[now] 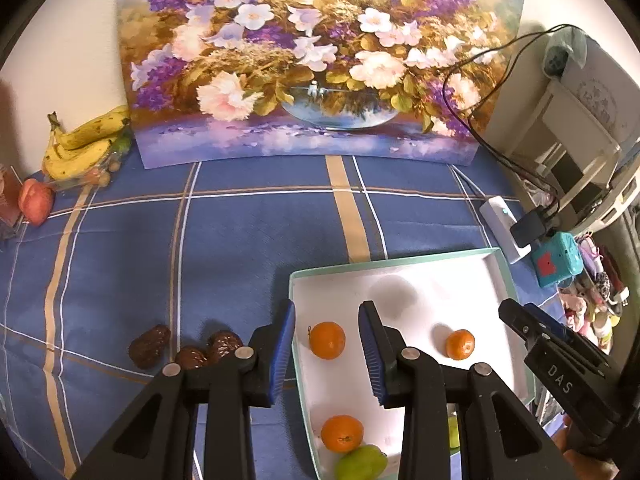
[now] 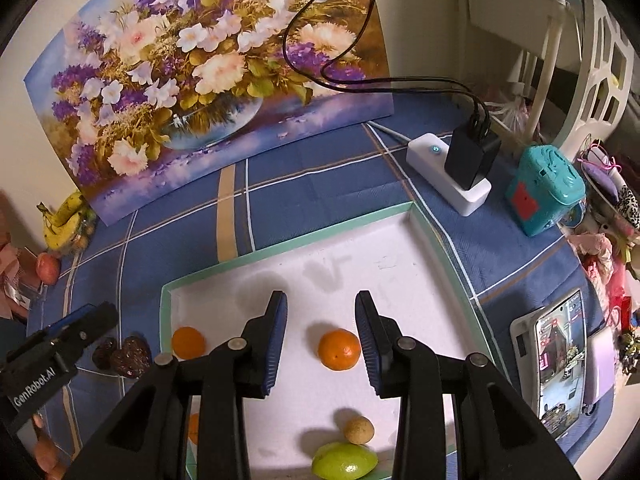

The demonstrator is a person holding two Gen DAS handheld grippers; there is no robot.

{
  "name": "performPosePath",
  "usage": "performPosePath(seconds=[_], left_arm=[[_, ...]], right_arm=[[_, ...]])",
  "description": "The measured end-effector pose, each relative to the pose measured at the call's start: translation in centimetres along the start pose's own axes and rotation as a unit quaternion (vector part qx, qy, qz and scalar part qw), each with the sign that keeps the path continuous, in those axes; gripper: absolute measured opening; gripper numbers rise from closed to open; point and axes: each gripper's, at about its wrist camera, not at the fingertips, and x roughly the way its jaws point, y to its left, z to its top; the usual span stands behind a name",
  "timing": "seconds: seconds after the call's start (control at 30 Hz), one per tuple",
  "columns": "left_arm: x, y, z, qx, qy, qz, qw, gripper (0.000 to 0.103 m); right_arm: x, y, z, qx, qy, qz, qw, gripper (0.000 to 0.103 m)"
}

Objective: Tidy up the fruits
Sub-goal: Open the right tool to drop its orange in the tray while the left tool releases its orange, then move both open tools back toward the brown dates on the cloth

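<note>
A white tray with a mint rim (image 1: 400, 260) (image 2: 280, 248) lies on the blue checked cloth. It holds three mandarins (image 1: 327, 340) (image 1: 460, 345) (image 1: 342, 433), a green fruit (image 1: 360, 462) (image 2: 344, 460) and a small tan round fruit (image 2: 359, 430). My left gripper (image 1: 326, 326) is open and empty, its fingers either side of one mandarin, above the tray's left edge. My right gripper (image 2: 320, 312) is open and empty over the tray, with a mandarin (image 2: 339, 349) just below its fingertips. Three dark brown wrinkled fruits (image 1: 150, 346) (image 2: 130, 356) lie on the cloth left of the tray.
Bananas (image 1: 84, 144) and a red apple (image 1: 36, 202) sit at the far left by the wall. A flower painting (image 1: 312, 60) leans at the back. A white power strip with a black charger (image 2: 460, 172), a teal toy (image 2: 544, 188) and a phone (image 2: 560, 360) lie right of the tray.
</note>
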Motion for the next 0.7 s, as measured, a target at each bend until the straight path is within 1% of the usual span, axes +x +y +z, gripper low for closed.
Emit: performPosePath(seconds=[0.2, 0.57, 0.63, 0.67, 0.7], left_arm=[[0.3, 0.6, 0.1, -0.010, 0.003, 0.007, 0.9999, 0.036], [1.6, 1.5, -0.2, -0.023, 0.020, 0.023, 0.9992, 0.037], [1.8, 1.8, -0.2, -0.028, 0.022, 0.030, 0.9989, 0.055], [1.8, 1.9, -0.2, -0.031, 0.022, 0.037, 0.9986, 0.075], [1.9, 2.1, -0.3, -0.035, 0.021, 0.046, 0.9981, 0.079]], right_arm=[[-0.3, 0.2, 0.1, -0.002, -0.002, 0.002, 1.000, 0.036], [0.9, 0.4, -0.3, -0.007, 0.018, -0.001, 1.000, 0.036], [1.0, 0.3, -0.3, -0.008, 0.020, -0.003, 1.000, 0.036], [1.1, 0.4, -0.3, -0.008, 0.022, -0.005, 1.000, 0.037], [1.3, 0.3, -0.3, -0.009, 0.024, -0.008, 1.000, 0.040]])
